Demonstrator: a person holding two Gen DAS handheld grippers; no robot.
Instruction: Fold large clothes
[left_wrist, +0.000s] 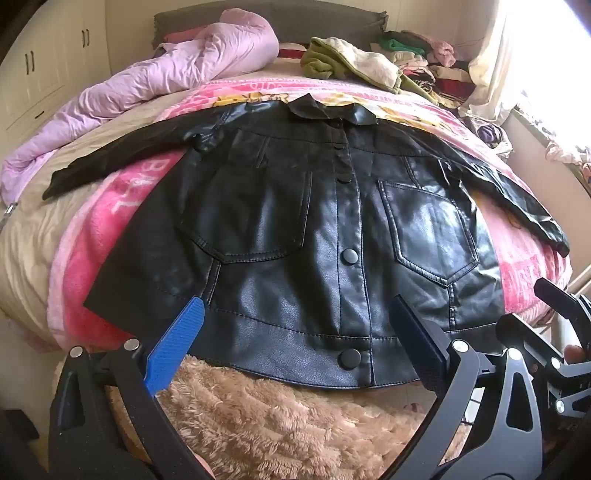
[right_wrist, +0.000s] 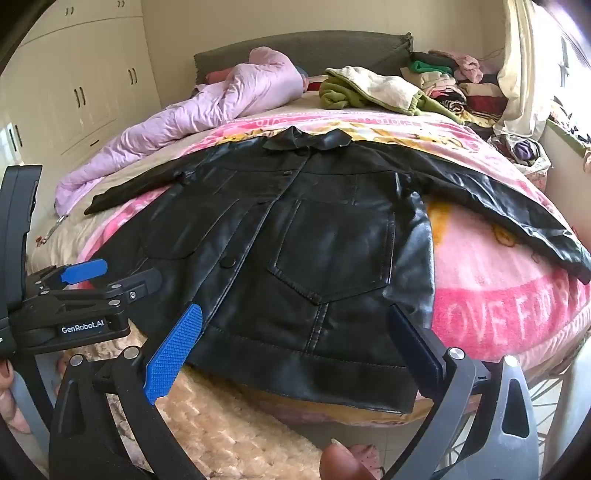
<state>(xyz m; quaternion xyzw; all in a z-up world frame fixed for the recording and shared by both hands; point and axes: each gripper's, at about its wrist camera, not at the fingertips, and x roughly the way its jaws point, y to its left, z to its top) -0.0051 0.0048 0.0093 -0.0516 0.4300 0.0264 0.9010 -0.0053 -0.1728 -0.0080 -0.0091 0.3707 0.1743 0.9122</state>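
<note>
A black leather jacket lies flat and buttoned, front up, on a pink blanket on the bed, both sleeves spread out to the sides. It also shows in the right wrist view. My left gripper is open and empty, hovering just above the jacket's hem near the bed's foot. My right gripper is open and empty above the hem's right part. The left gripper also appears at the left of the right wrist view, open.
A lilac duvet lies bunched along the bed's left side. A green-and-cream garment and a pile of clothes sit at the head, right. A tan fluffy blanket hangs at the foot. White wardrobes stand left.
</note>
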